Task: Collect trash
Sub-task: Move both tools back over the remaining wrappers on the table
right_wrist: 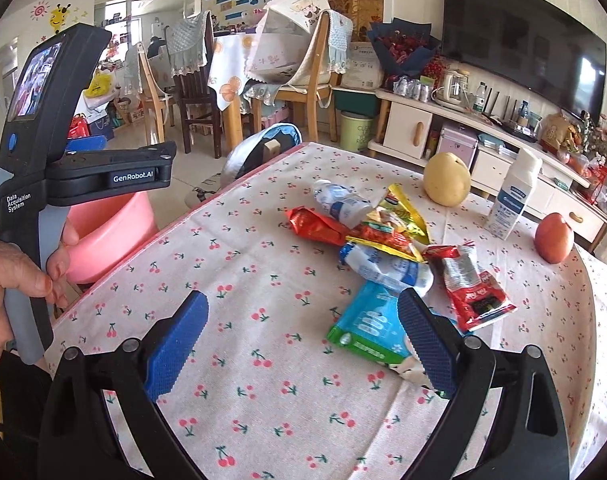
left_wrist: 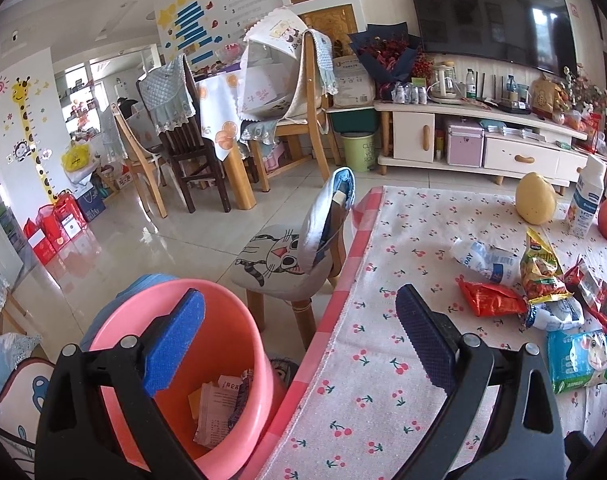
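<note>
A pile of trash lies on the cherry-print tablecloth [right_wrist: 263,280]: a crushed plastic bottle [right_wrist: 343,204], an orange-red wrapper [right_wrist: 313,226], a yellow snack bag [right_wrist: 399,220], a red packet [right_wrist: 473,292], a crumpled white-blue pouch [right_wrist: 387,268] and a blue-green wipes pack [right_wrist: 371,328]. My right gripper [right_wrist: 303,344] is open and empty just before the pile, its right finger over the wipes pack. My left gripper [left_wrist: 299,340] is open and empty, straddling the table edge above a pink bucket [left_wrist: 183,360] that holds paper scraps. The pile shows at right in the left wrist view [left_wrist: 539,300].
A yellow pear [right_wrist: 447,178], a white carton [right_wrist: 511,196] and a red apple [right_wrist: 553,238] stand beyond the pile. A small cat-print chair [left_wrist: 287,256] is beside the table. A TV cabinet [left_wrist: 483,136], dining chairs and a green bin [left_wrist: 359,152] are farther back.
</note>
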`<move>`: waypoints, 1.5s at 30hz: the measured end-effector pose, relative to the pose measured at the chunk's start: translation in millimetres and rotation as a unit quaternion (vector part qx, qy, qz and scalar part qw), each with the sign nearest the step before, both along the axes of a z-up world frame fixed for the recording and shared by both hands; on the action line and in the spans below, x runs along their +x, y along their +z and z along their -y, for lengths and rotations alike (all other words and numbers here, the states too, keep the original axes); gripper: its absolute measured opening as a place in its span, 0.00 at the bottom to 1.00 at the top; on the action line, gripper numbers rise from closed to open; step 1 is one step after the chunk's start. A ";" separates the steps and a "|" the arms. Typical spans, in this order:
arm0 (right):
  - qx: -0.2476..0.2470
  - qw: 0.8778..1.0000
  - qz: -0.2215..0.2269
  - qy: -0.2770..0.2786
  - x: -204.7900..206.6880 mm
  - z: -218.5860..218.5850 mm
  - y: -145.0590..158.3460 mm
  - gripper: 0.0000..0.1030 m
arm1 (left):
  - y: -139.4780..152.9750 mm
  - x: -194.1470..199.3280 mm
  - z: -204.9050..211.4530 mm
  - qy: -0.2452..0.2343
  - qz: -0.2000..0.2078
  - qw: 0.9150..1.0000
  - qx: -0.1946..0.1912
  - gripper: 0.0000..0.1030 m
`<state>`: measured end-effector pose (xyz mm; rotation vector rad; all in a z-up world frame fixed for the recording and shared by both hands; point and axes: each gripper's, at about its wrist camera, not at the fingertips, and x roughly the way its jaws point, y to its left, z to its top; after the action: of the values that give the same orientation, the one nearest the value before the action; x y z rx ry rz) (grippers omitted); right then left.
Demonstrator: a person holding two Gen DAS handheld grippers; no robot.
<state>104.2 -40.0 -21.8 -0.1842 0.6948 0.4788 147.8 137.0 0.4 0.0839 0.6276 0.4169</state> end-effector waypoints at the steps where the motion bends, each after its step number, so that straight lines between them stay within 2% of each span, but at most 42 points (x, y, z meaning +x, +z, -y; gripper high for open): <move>1: 0.000 1.000 0.000 -0.002 0.2 3.8 -0.4 0.92 | -0.4 0.5 2.1 -0.002 0.000 1.000 0.001 0.94; 9: 0.011 1.000 -0.005 -0.028 6.6 35.5 -0.9 0.92 | -5.6 4.4 20.4 -0.019 -0.010 1.000 0.019 0.94; 13: 0.022 0.999 -0.014 -0.041 12.0 52.3 -1.3 0.92 | -7.6 7.3 27.1 -0.029 -0.015 0.999 0.016 0.94; 19: 0.038 0.995 -0.051 -0.075 25.9 85.7 -11.8 0.92 | -12.0 10.2 34.7 -0.045 -0.020 0.999 -0.010 0.94; 24: 0.044 0.990 -0.092 -0.099 40.8 104.9 -30.8 0.92 | -13.7 13.1 31.9 -0.053 -0.019 0.997 -0.049 0.94; 31: 0.046 0.992 -0.109 -0.039 61.5 90.2 -44.2 0.92 | -18.8 20.8 31.5 -0.063 -0.026 0.994 -0.084 0.94; 37: 0.039 0.987 -0.155 -0.024 77.6 85.1 -62.8 0.92 | -22.7 26.0 36.2 -0.071 -0.030 0.994 -0.083 0.94; 41: 0.085 0.980 -0.178 0.013 70.1 81.1 -61.5 0.93 | -25.2 30.3 40.9 -0.086 -0.032 0.992 -0.087 0.94; 45: 0.146 0.962 -0.210 0.091 53.9 67.5 -54.2 0.93 | -27.7 31.2 46.2 -0.107 -0.033 0.988 -0.107 0.94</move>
<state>158.0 -107.6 -75.9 0.1387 1.0158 0.8039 179.0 90.8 -27.3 -0.0391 0.7177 0.1382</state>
